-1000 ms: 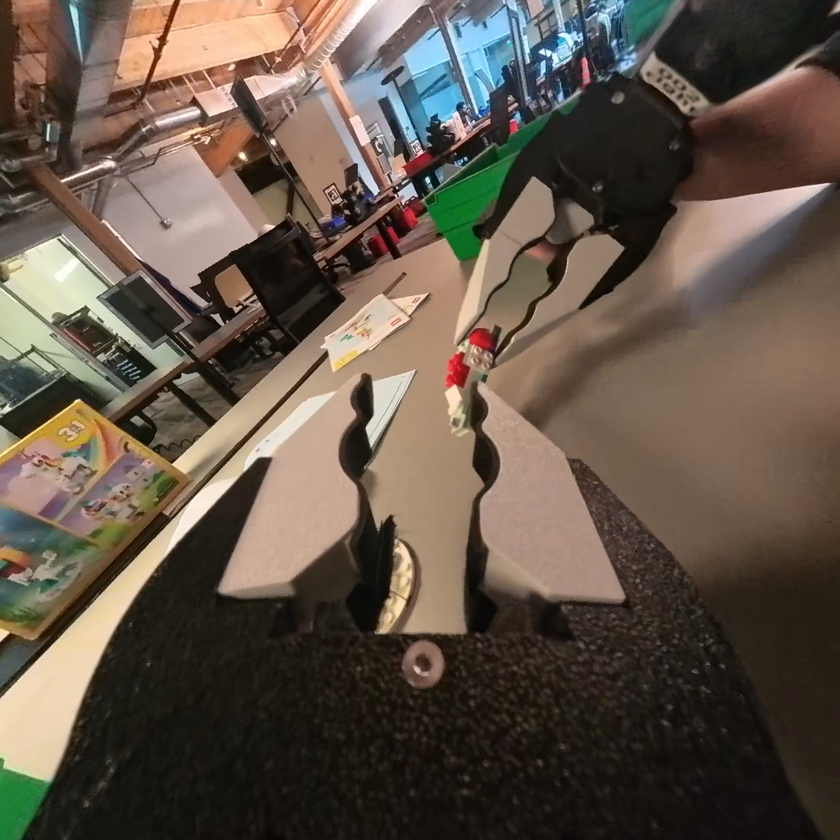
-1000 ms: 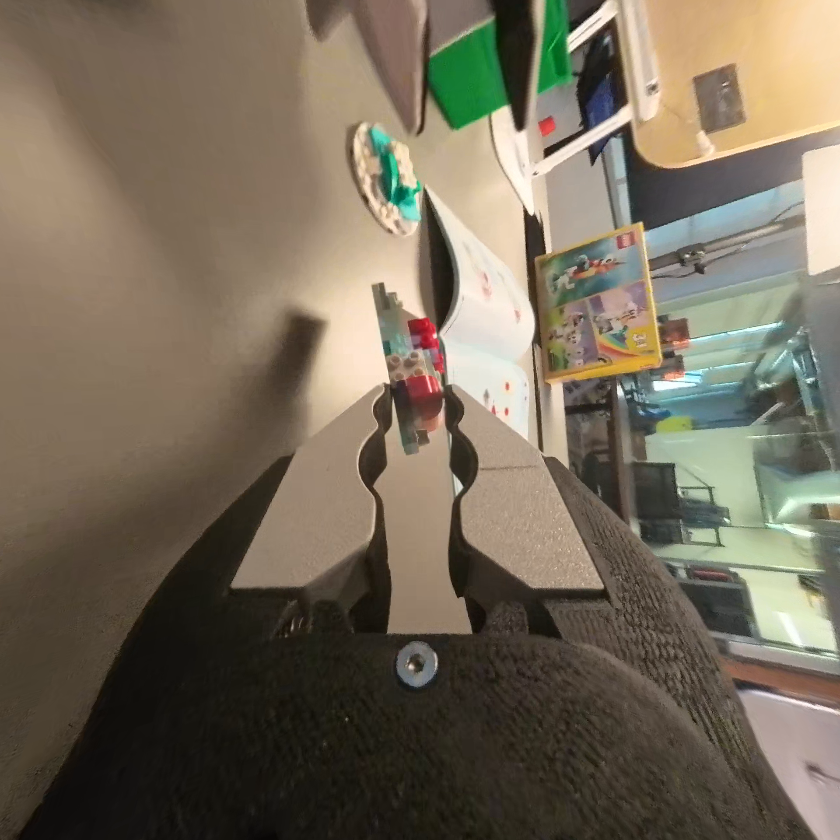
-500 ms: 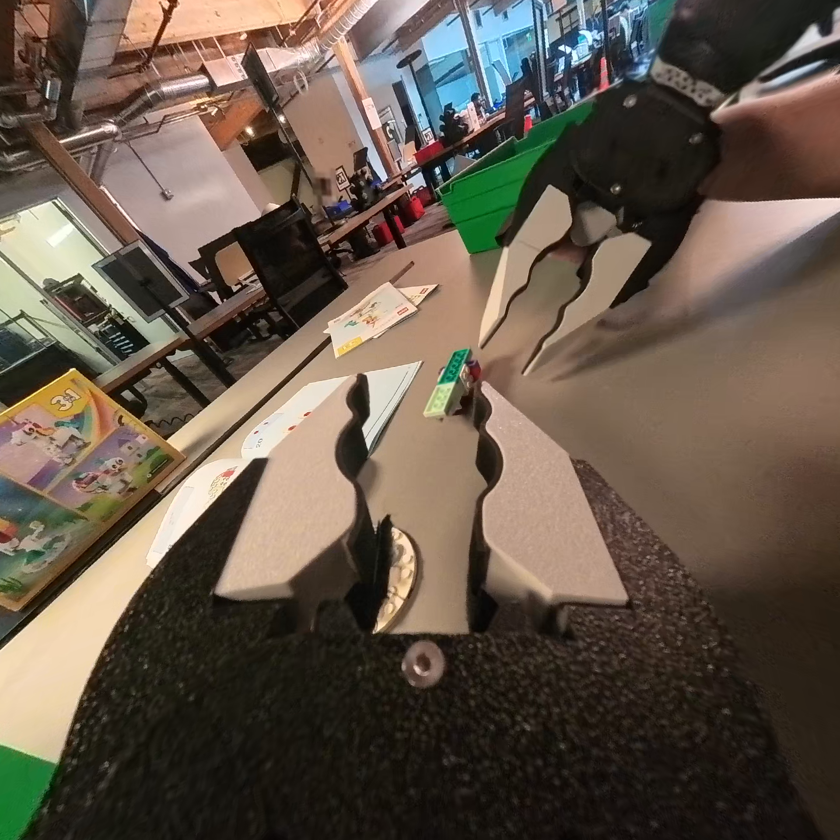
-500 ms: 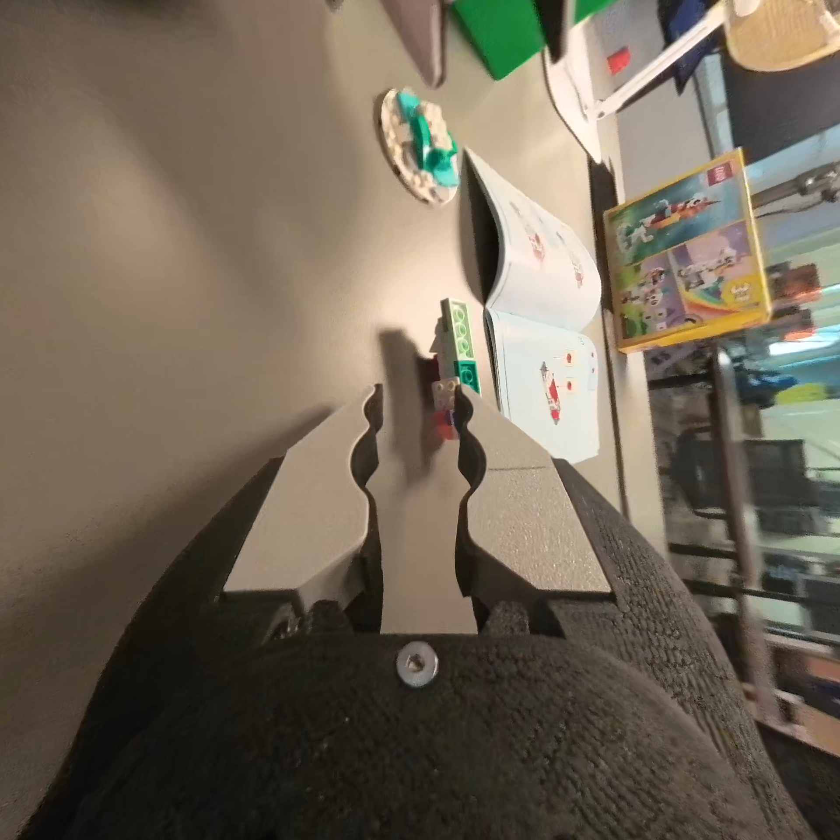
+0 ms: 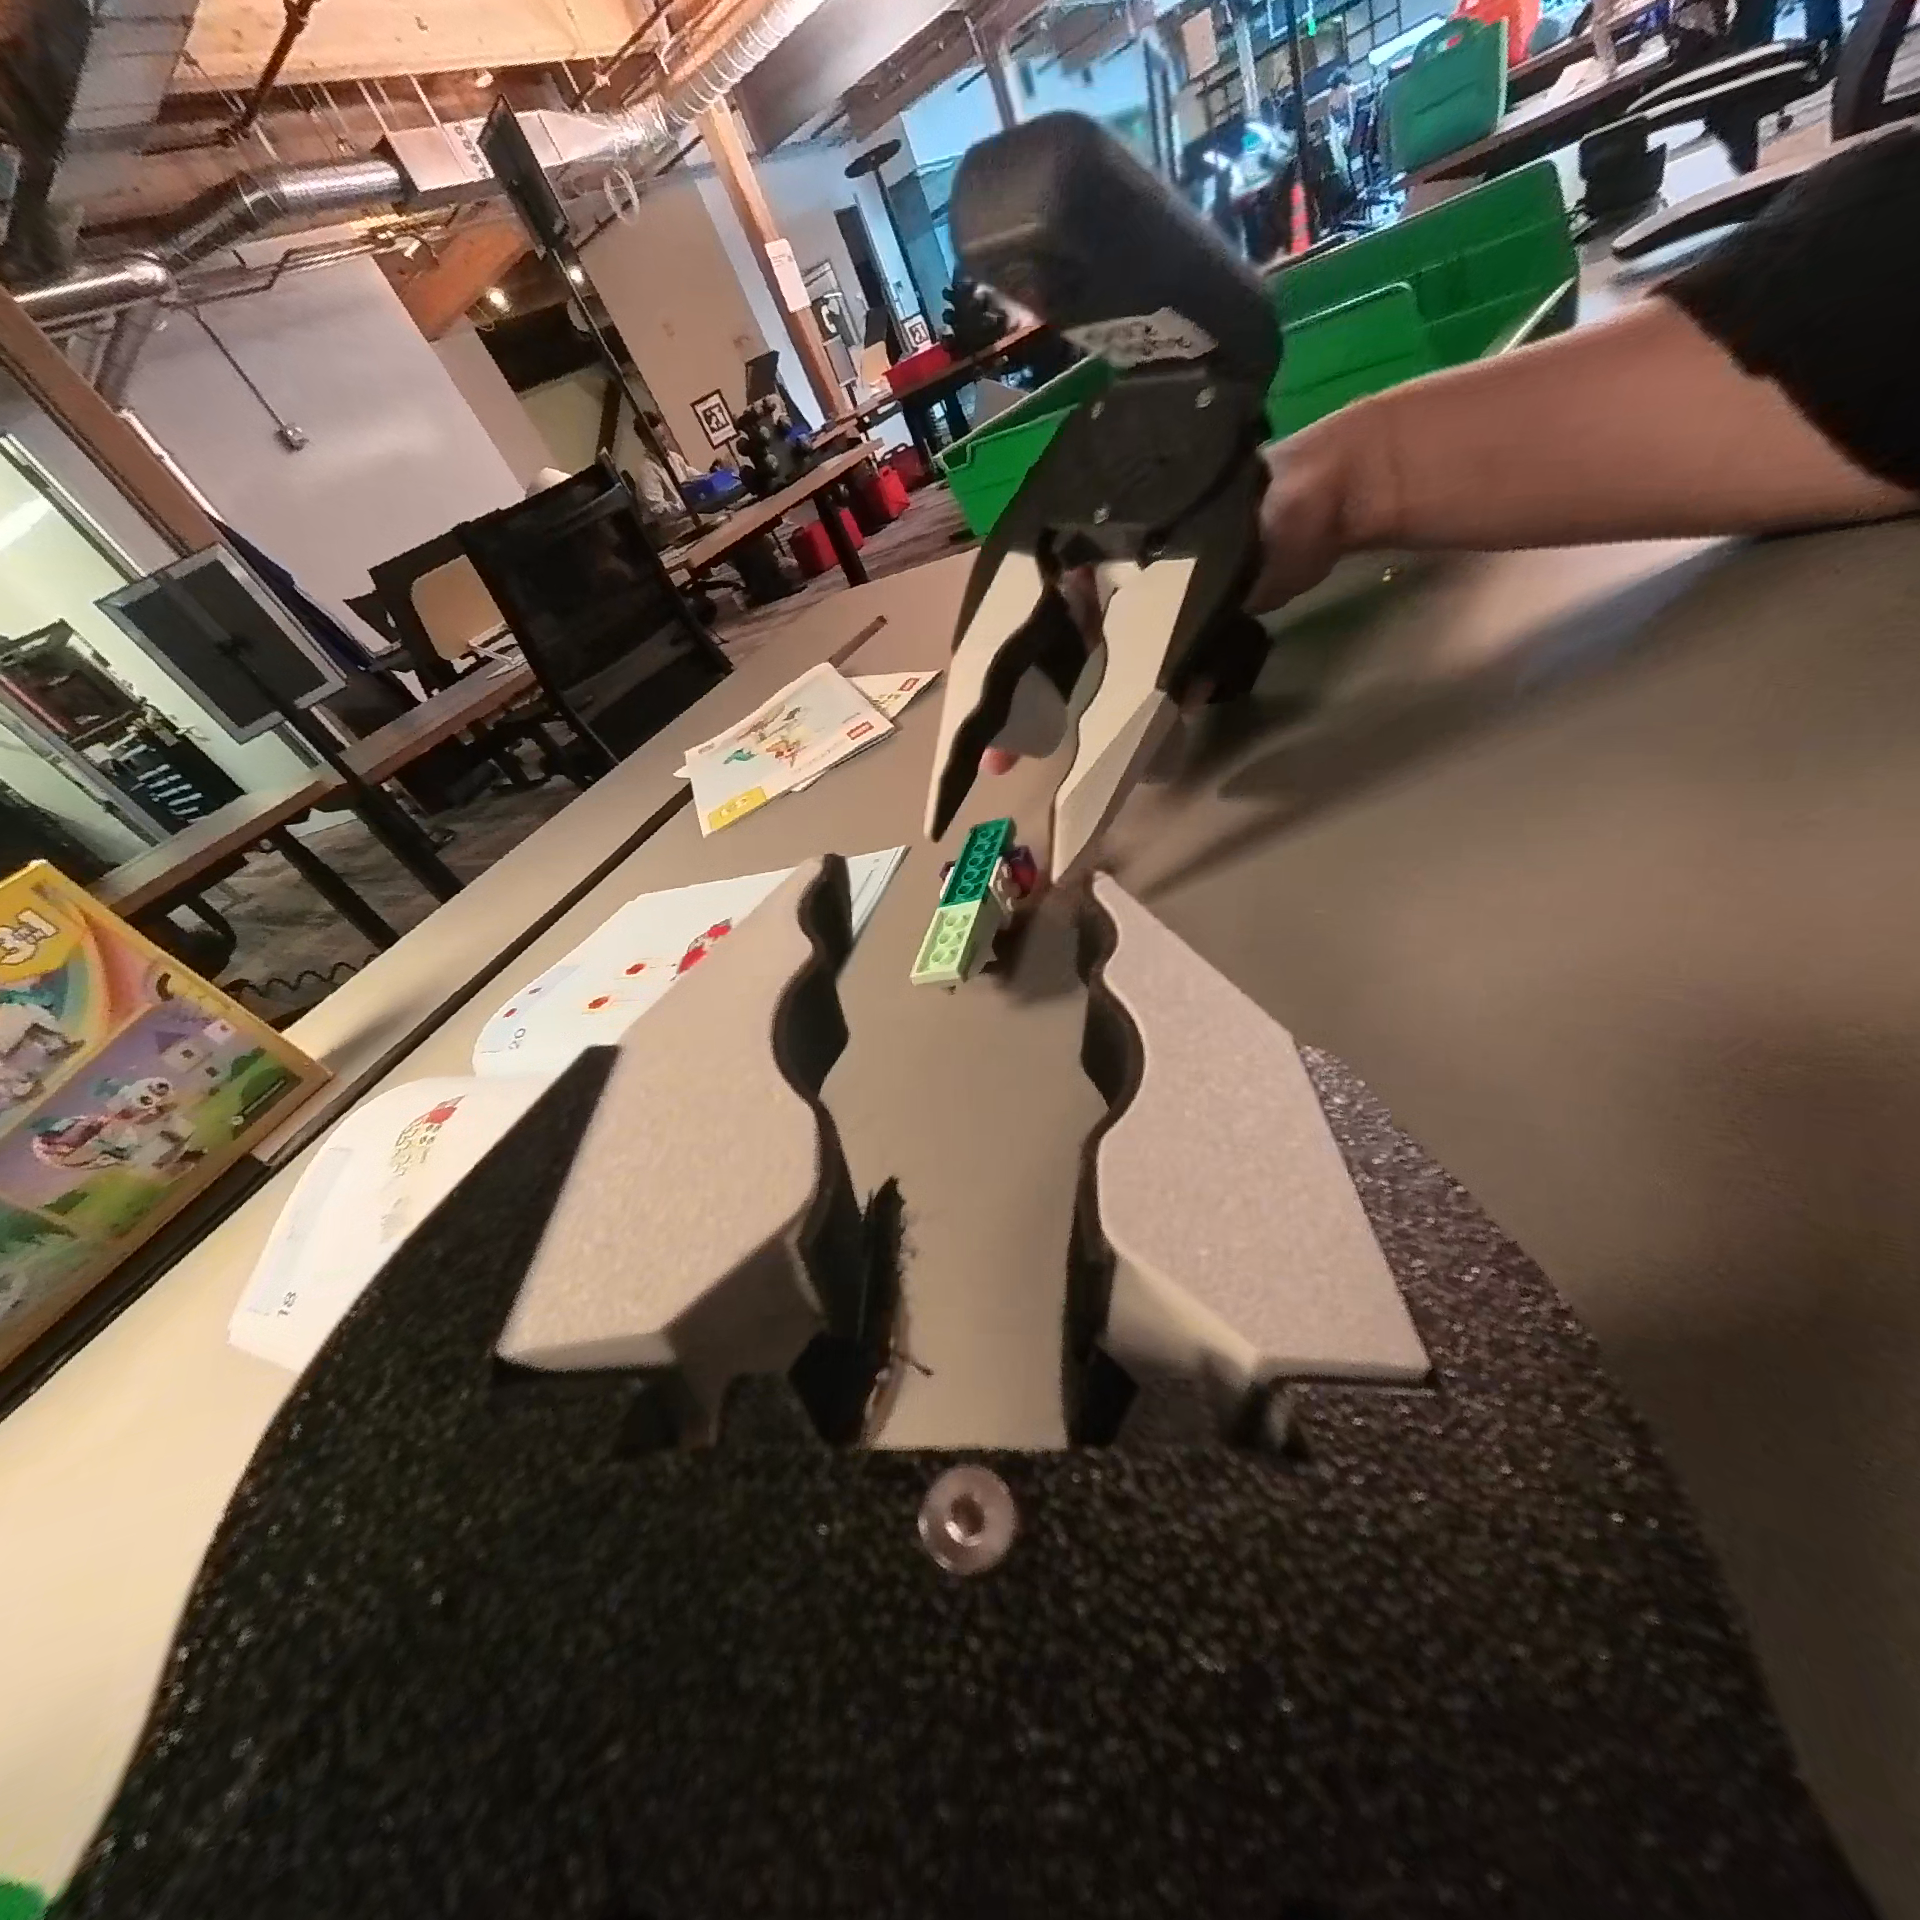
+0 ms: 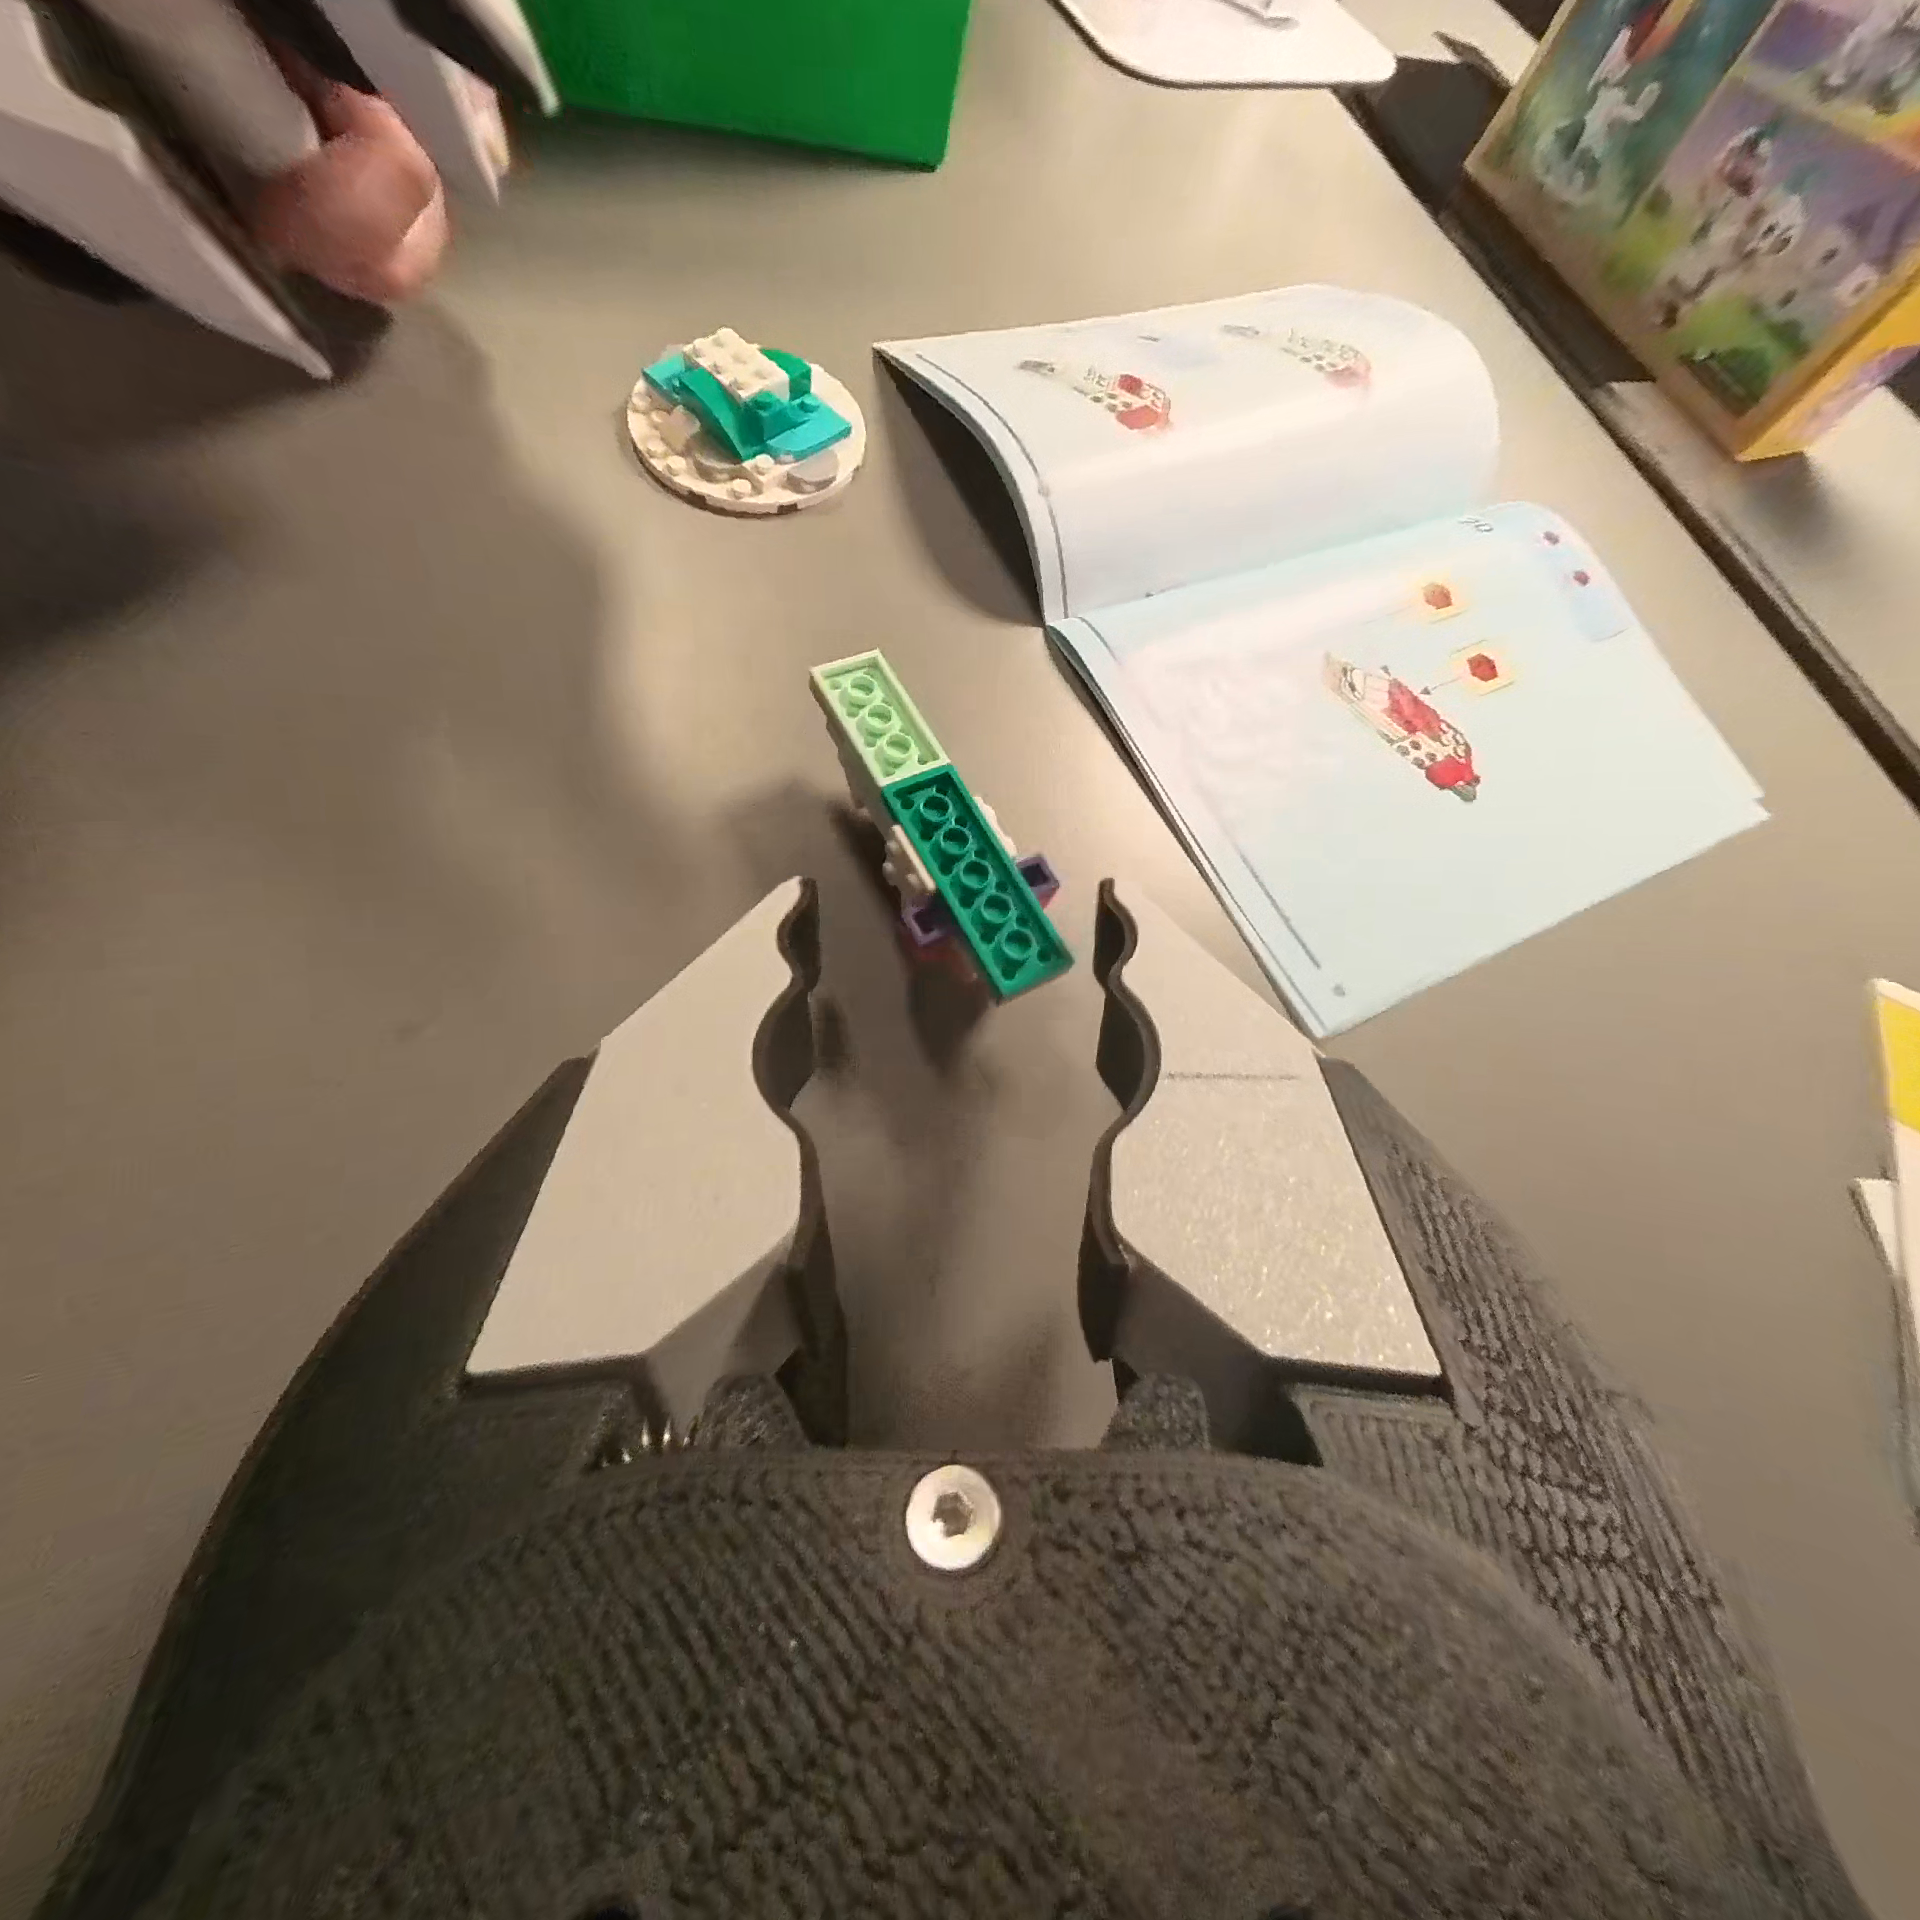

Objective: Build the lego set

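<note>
A small lego assembly (image 6: 940, 821), with a light green plate and a dark green plate on top and white, purple and red parts under them, lies on the grey table (image 6: 312, 727). My right gripper (image 6: 951, 894) is open and empty, its fingertips on either side of the assembly's near end, apart from it. In the left wrist view the assembly (image 5: 971, 914) lies just past my open, empty left gripper (image 5: 961, 883), with the right gripper (image 5: 1003, 847) pointing down over it. A round white plate with a teal and white build (image 6: 743, 426) sits farther off.
An open instruction booklet (image 6: 1299, 623) lies right of the assembly, with the set's box (image 6: 1714, 208) beyond it. A green bin (image 6: 748, 73) stands at the far edge. More leaflets (image 5: 800, 743) and green bins (image 5: 1434, 312) are behind the right gripper. The left gripper's finger (image 6: 156, 249) shows at top left. The gap from one gripper's tips to the other's is roughly 12 cm.
My right gripper has let go of the lego assembly, which now lies on the table green side up. The right gripper has turned upright and opened wider. The left gripper stays open.
</note>
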The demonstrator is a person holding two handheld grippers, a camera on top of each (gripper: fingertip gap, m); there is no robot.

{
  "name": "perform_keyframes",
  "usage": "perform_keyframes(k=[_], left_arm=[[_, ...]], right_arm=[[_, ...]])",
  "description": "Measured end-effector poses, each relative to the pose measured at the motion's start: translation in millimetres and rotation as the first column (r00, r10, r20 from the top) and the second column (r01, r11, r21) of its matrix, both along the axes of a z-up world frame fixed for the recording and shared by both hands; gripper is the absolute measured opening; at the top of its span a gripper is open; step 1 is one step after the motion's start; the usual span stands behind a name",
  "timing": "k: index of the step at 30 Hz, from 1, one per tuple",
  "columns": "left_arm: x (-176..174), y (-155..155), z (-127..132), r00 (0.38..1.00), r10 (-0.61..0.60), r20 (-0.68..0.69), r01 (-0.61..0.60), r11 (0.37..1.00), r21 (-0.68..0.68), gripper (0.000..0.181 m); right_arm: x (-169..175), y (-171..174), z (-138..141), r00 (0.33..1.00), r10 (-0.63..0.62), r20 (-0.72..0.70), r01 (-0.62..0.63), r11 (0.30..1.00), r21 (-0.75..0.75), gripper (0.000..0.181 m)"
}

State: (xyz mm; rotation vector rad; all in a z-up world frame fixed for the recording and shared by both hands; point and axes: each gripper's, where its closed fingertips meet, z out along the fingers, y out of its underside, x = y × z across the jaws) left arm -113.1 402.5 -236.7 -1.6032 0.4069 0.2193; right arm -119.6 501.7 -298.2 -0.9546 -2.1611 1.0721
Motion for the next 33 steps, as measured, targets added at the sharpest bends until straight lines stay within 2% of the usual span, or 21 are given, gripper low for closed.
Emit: perform_keyframes(k=[2,5,10,13,17,19,21,23,25,27,30,32,33], left_arm=[[2,0,0,1.000,-0.010,0.009,0.010,1.000,-0.001,0.041],[3,0,0,1.000,-0.015,0.010,0.015,1.000,0.000,0.041],[5,2,-5,1.000,-0.014,-0.023,0.013,1.000,-0.021,0.040],[6,3,-8,0.999,-0.012,-0.045,0.011,0.999,-0.031,0.034],[3,3,-8,0.997,0.009,-0.078,-0.011,0.999,-0.032,0.036],[1,3,-11,0.984,0.035,-0.176,-0.043,0.998,-0.040,0.047],[-2,4,-13,0.930,0.089,-0.356,-0.101,0.995,-0.017,0.055],[2,4,-16,0.832,0.100,-0.546,-0.115,0.993,0.007,0.054],[10,4,-23,0.704,0.082,-0.705,-0.104,0.994,0.011,0.044],[19,5,-27,0.625,0.063,-0.778,-0.081,0.997,0.015,0.034],[25,3,-30,0.585,0.035,-0.810,-0.055,0.999,0.004,0.016],[21,4,-30,0.598,0.046,-0.800,-0.081,0.997,-0.003,0.012],[18,4,-28,0.628,0.061,-0.776,-0.101,0.995,-0.004,0.011]], right_arm=[[-3,1,-3,0.999,-0.005,0.046,0.007,0.999,-0.040,0.054],[0,1,-3,0.997,0.001,0.071,0.005,0.997,-0.079,0.046],[2,-2,-4,0.998,0.013,0.056,-0.010,0.999,-0.046,0.029],[3,-5,-2,0.999,0.023,0.036,-0.021,0.999,-0.038,0.028],[8,-20,14,0.998,0.067,0.016,-0.063,0.982,-0.179,0.028],[13,-30,23,0.994,0.108,0.017,-0.100,0.963,-0.252,0.028],[20,-43,31,0.985,0.167,0.031,-0.148,0.933,-0.329,0.028],[29,-54,34,0.972,0.230,0.053,-0.194,0.907,-0.375,0.028],[35,-62,32,0.960,0.269,0.075,-0.224,0.900,-0.373,0.028],[39,-67,27,0.952,0.290,0.092,-0.242,0.905,-0.349,0.028],[42,-69,25,0.948,0.303,0.095,-0.257,0.908,-0.331,0.028],[38,-68,33,0.960,0.277,0.037,-0.249,0.906,-0.342,0.028],[34,-66,42,0.967,0.253,-0.013,-0.241,0.902,-0.358,0.033]])
